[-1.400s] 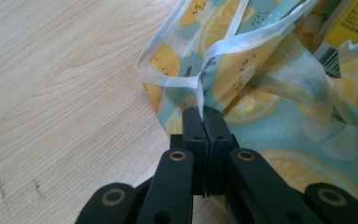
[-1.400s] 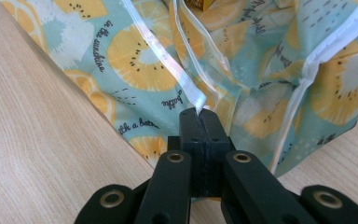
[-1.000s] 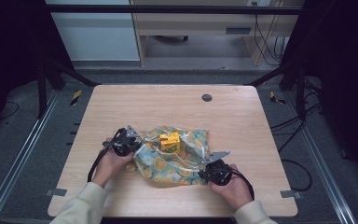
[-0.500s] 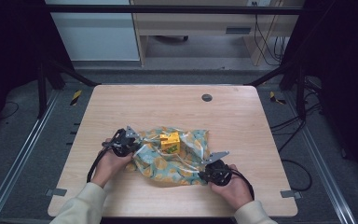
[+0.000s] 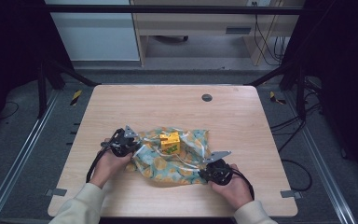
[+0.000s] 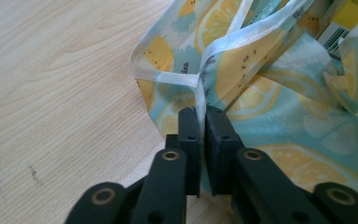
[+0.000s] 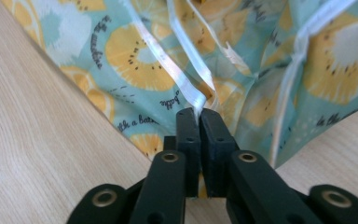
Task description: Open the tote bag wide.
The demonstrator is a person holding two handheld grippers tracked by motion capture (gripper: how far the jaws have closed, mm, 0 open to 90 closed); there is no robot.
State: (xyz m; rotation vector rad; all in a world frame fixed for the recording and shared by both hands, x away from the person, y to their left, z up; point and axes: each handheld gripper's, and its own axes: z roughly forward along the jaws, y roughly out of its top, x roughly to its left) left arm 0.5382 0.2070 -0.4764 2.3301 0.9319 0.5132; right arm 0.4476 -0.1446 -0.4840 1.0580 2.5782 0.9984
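**Lemon-print bag pinched at both ends on my wooden table**

Grippers in both my hands clamp the edges of a lemon-print plastic bag (image 5: 175, 156) lying near the middle of the wooden table (image 5: 168, 107), toward my near side. My left gripper (image 5: 129, 143) has its jaws closed on the pale seam strip (image 6: 199, 109) at the bag's left edge; the jaws have just eased slightly, yet the strip sits pressed between the pads. My right gripper (image 5: 204, 171) grips the bag's near right corner the same way, a white strip (image 7: 200, 100) caught between its jaws, which have also just eased a touch. A yellow carton (image 5: 170, 142) sits upright inside the bag. A dark round grommet (image 5: 207, 97) marks the table's far side.
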